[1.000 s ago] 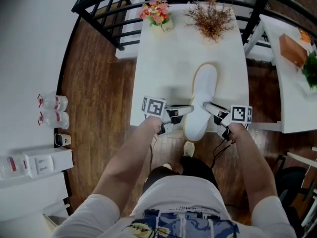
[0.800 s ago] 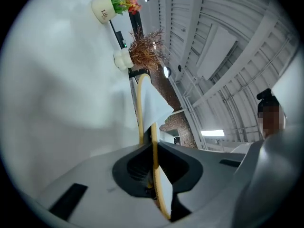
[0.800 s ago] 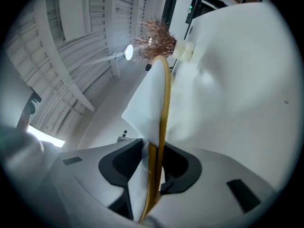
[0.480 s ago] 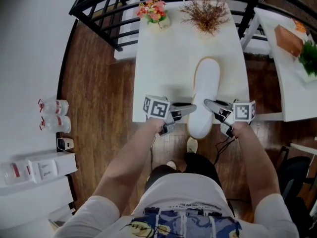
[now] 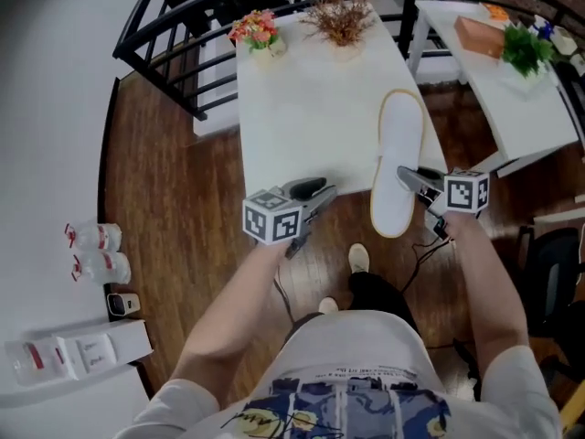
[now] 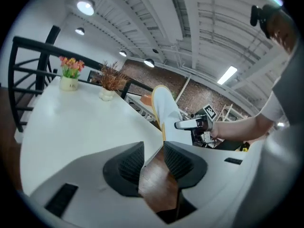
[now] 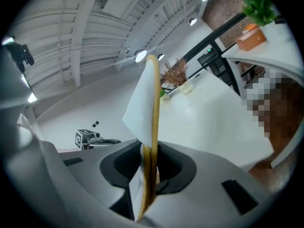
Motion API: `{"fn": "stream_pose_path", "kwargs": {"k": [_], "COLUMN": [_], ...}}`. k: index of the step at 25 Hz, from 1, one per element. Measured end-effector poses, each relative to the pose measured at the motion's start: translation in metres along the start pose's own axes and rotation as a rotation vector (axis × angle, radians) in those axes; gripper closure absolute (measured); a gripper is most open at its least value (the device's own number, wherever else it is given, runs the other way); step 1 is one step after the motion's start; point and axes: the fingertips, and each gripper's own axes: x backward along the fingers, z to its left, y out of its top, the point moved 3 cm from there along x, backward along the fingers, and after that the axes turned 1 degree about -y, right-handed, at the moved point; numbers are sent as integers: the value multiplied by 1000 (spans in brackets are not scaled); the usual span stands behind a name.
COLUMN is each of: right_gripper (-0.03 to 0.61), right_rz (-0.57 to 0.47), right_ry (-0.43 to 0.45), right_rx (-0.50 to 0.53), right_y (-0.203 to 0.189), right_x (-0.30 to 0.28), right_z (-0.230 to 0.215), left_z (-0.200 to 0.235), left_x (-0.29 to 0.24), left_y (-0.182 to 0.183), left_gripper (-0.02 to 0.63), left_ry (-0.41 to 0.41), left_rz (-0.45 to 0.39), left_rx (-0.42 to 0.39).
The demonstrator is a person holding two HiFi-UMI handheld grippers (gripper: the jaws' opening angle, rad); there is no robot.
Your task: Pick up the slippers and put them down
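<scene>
Landmark: going off the white table (image 5: 311, 108) for everything.

Slipper: one white slipper (image 5: 399, 163) with a tan rim, at the table's near right corner. Its lower end sticks out past the table's near edge, over the wood floor (image 5: 174, 181). From the left gripper view the slipper (image 6: 164, 108) looks tipped up on its side above the table's far edge, not lying flat.

Right gripper: the right gripper (image 5: 409, 177) is clamped on the slipper's right rim, just off the table's right edge. In the right gripper view the jaws of the right gripper (image 7: 149, 167) pinch the tan rim tight, and the slipper (image 7: 142, 108) stands edge-on straight up between them.

Left gripper: the left gripper (image 5: 322, 190) sits over the table's near edge, to the left of the slipper and not touching it. Its jaws have just been opening and now stand a narrow gap apart. Nothing is between the jaws of the left gripper (image 6: 153, 161), just table edge and floor behind.

Far end of table: a small pot of pink flowers (image 5: 256, 33) and a dried brown plant (image 5: 340, 16), well apart from the slipper.

Beyond the table: black railing (image 5: 174, 26) along the far left side.

Right of the table: a second white table (image 5: 539, 108) with a green plant (image 5: 526, 48) and an orange box (image 5: 480, 35).

Left of the table: two bottles (image 5: 96, 254) on the floor by the wall.
</scene>
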Motion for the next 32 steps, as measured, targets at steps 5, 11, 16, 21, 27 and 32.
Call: {"fn": "stream_pose_path", "kwargs": {"k": [5, 11, 16, 21, 27, 32], "right_gripper": [494, 494, 494, 494, 494, 494], "right_rz": [-87, -151, -170, -152, -124, -127], "right_ry": [-172, -348, -447, -482, -455, -442], "right_rx": [9, -112, -233, -364, -496, -550], "right_y": [-53, -145, -195, -226, -274, -346], "right_x": [81, 185, 246, 266, 248, 201], "right_z": [26, 15, -59, -167, -322, -441], "left_z": [-76, -158, -203, -225, -240, -224], "left_x": [50, 64, 27, -54, -183, -263], "left_y": [-38, -102, -135, -150, -180, -243], "left_gripper": [503, 503, 503, 503, 503, 503], "left_ry": [22, -26, -18, 1, -29, -99], "left_rz": [33, 135, 208, 277, 352, 359], "left_rx": [-162, -257, -269, -239, -253, -296]}}
